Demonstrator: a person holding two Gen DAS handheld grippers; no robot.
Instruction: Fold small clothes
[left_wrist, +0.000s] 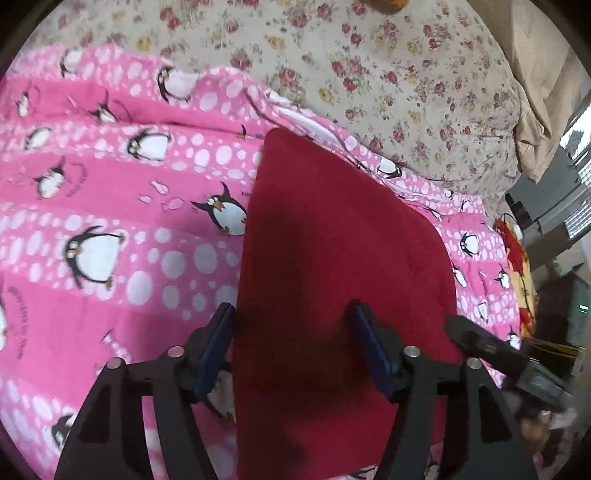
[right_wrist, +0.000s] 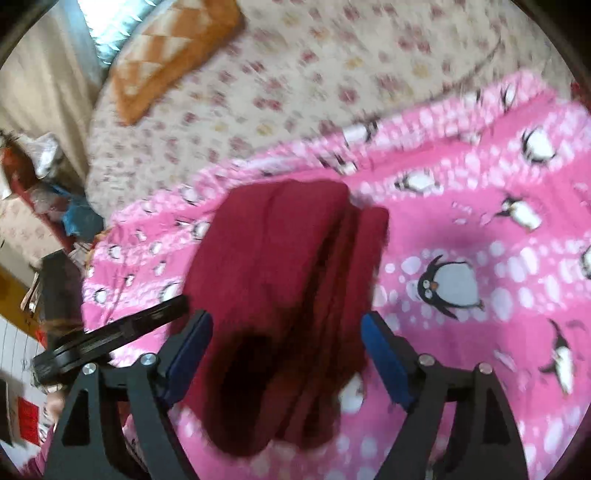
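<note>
Red cloth (left_wrist: 343, 258) lies flat on the pink penguin blanket (left_wrist: 110, 206) in our left wrist view, and our left gripper (left_wrist: 291, 325) hangs over its near end, fingers spread wide, pinching nothing. A floral sheet (left_wrist: 369, 55) lies beyond. Our right wrist view is blurred: the cloth (right_wrist: 273, 266) shows folded layers, and our right gripper (right_wrist: 286, 332) straddles it, fingers likewise spread apart.

Dark red cloth (left_wrist: 332, 251), plain, folded w/ stacked layers at its far right edge, lies flat just ahead of & between left gripper (left_wrist: 293, 339) fingers; right gripper (right_wrist: 286, 350) same
</note>
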